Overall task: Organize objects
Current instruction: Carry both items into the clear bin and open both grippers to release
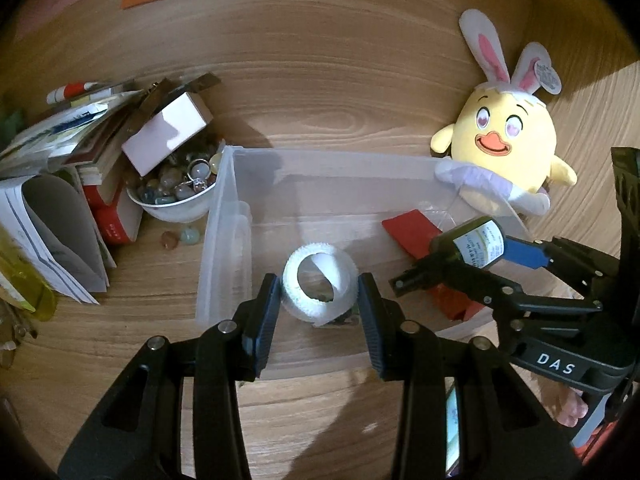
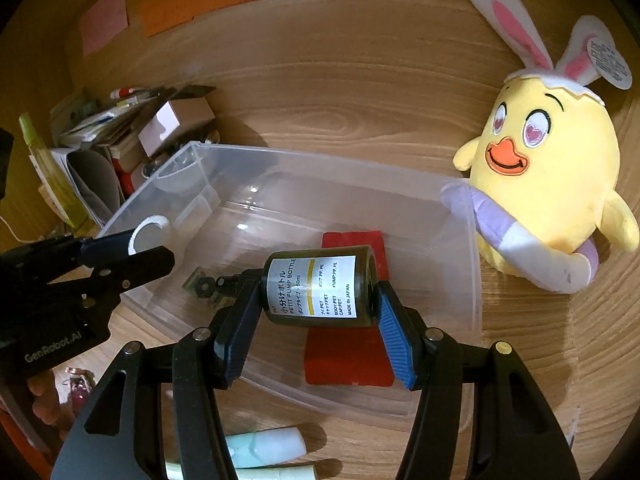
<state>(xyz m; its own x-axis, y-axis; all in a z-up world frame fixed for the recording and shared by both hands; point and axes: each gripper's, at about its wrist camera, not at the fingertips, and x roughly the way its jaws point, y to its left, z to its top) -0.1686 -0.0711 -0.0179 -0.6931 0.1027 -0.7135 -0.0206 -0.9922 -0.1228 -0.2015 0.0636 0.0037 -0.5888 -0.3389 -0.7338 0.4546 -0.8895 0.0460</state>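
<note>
A wooden table (image 1: pixel 320 92) carries everything. On it sits a clear plastic bin (image 2: pixel 460 280), open-topped, with a red card (image 2: pixel 352 360) lying flat on its floor. Just beyond the bin's far right corner leans a yellow chick plush (image 2: pixel 548 184) with rabbit ears, one wing touching the rim. Off the bin's left end stands a pile of books (image 1: pixel 60 208) and papers, with a pink box (image 1: pixel 168 136) tipped over a white bowl (image 1: pixel 176 210) full of coloured stones; two more stones lie on the table in front of the bowl.

The left gripper (image 1: pixel 319 304) is partly closed, its pads pressed on either side of a white tape roll (image 1: pixel 319 286), which is held on edge above the near left part of the bin. The right gripper (image 2: pixel 316 316) stands somewhat wider and clamps a dark green pump bottle (image 2: pixel 316 286) end to end: one pad at the shoulder, the other on the base. The bottle lies sideways with its white label up, pump head pointing left, over the bin's near middle and above the red card.

A pale green tube (image 2: pixel 264 448) lies on the table at the near edge, below the right gripper
</note>
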